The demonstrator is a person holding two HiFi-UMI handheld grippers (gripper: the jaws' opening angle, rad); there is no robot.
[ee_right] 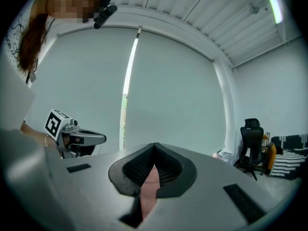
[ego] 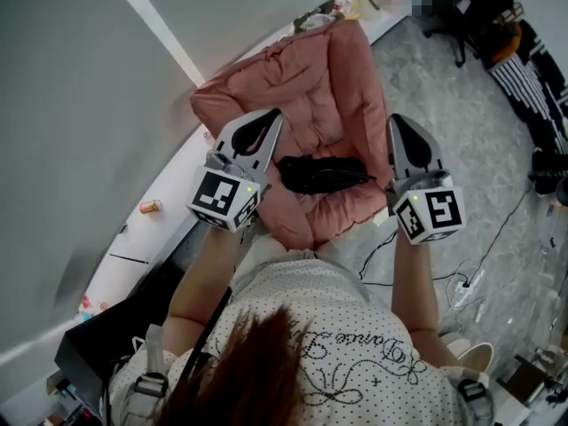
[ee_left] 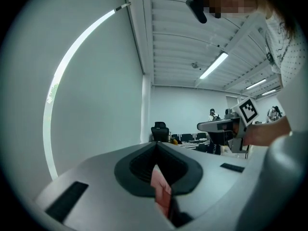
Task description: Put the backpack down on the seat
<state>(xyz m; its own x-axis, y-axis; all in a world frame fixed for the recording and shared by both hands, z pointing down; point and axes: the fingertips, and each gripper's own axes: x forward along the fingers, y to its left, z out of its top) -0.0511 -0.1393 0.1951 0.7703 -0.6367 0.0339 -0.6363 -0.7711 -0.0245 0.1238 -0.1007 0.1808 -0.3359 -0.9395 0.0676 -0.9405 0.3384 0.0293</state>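
Note:
A pink cushioned seat (ego: 311, 87) stands in front of me, against the wall. A dark, flat, crumpled item (ego: 324, 174) lies on its front cushion; I cannot tell what it is. Grey straps (ego: 149, 382) run over the person's shoulders. My left gripper (ego: 272, 114) hovers at the seat's left side and my right gripper (ego: 396, 119) at its right side, both above the cushion. Both are shut with nothing held. In the left gripper view the shut jaws (ee_left: 156, 144) point at wall and ceiling, as in the right gripper view (ee_right: 155, 145).
A white ledge (ego: 169, 229) runs along the wall at left with an orange can (ego: 151, 207) on it. Cables (ego: 461, 282) trail over the grey floor at right. A black office chair (ee_right: 251, 138) and striped fabric (ego: 524, 78) stand farther off.

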